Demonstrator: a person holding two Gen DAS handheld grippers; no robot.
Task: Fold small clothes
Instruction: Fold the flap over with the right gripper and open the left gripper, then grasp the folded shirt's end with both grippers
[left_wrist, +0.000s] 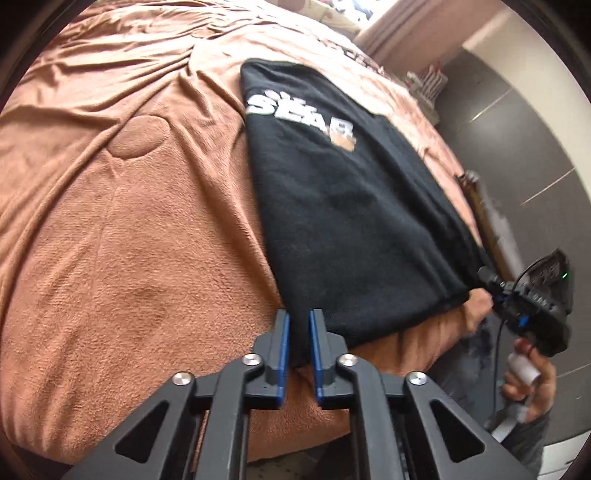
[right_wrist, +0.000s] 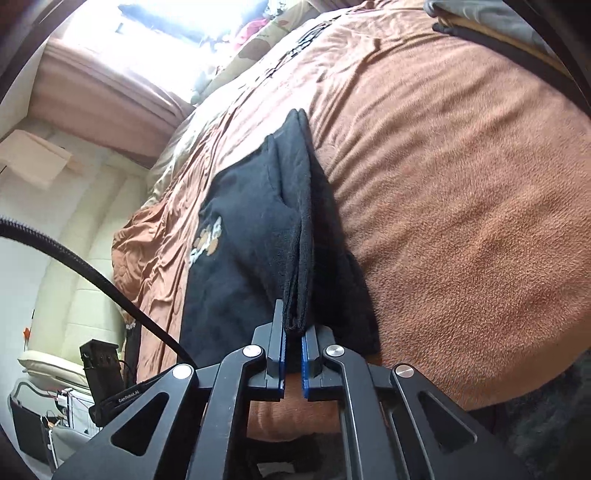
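Observation:
A black T-shirt (left_wrist: 332, 206) with white lettering and an orange print lies lengthwise on the brown blanket (left_wrist: 129, 240). My left gripper (left_wrist: 299, 317) is shut on the shirt's near left hem corner, black cloth filling the narrow gap between the blue pads. My right gripper (left_wrist: 487, 286), held by a hand (left_wrist: 528, 373), grips the near right corner. In the right wrist view the right gripper (right_wrist: 294, 325) is shut on a bunched, lifted fold of the shirt (right_wrist: 258, 221), which rises as a ridge ahead of the fingers.
The blanket (right_wrist: 461, 221) covers a wide bed with wrinkles to the left. Grey floor tiles (left_wrist: 517, 147) lie beyond the bed's right edge. A black cable (right_wrist: 92, 273) crosses the left of the right wrist view. Dark folded fabric (right_wrist: 498, 26) sits at the far right corner.

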